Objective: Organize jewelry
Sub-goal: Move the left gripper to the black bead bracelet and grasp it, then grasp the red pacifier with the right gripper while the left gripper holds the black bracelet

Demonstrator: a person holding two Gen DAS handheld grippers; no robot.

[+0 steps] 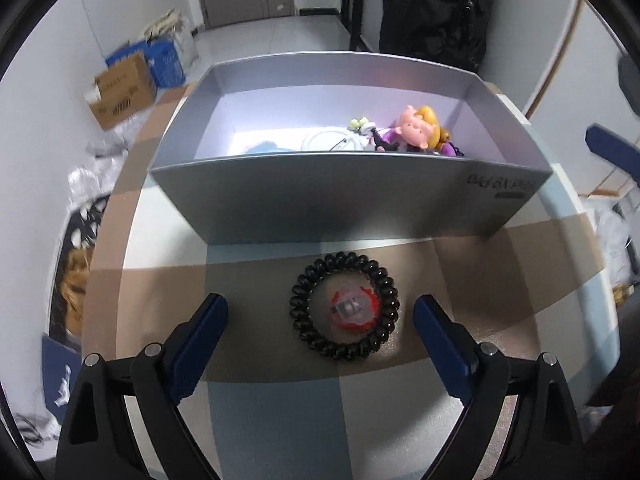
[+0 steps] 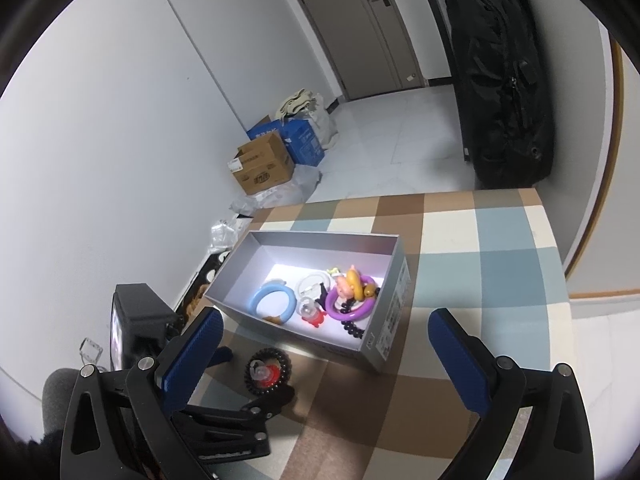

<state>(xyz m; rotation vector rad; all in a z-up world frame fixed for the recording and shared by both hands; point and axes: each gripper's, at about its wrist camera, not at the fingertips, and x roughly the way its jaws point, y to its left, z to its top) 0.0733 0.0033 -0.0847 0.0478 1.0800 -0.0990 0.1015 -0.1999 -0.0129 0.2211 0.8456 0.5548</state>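
Checked tabletop point(image 2: 500, 280): bare cloth right of the grey box point(image 2: 384, 340); box near the left edge. Box holds a blue ring point(image 2: 256, 300), purple ring point(image 2: 340, 304), doll point(image 1: 420, 126), dark beads point(image 2: 352, 328). Black coil hair tie point(image 1: 344, 306) around a red trinket point(image 1: 354, 308), before the box, between the released left claw point(image 1: 320, 320). Right claw point(image 2: 324, 336) released, empty.

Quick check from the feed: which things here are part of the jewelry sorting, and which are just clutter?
Job:
- black spiral hair tie
- red ring inside it
- silver box
- blue bangle
- purple ring
- left gripper, open

Clutter:
- cardboard box
- blue box
- black bag
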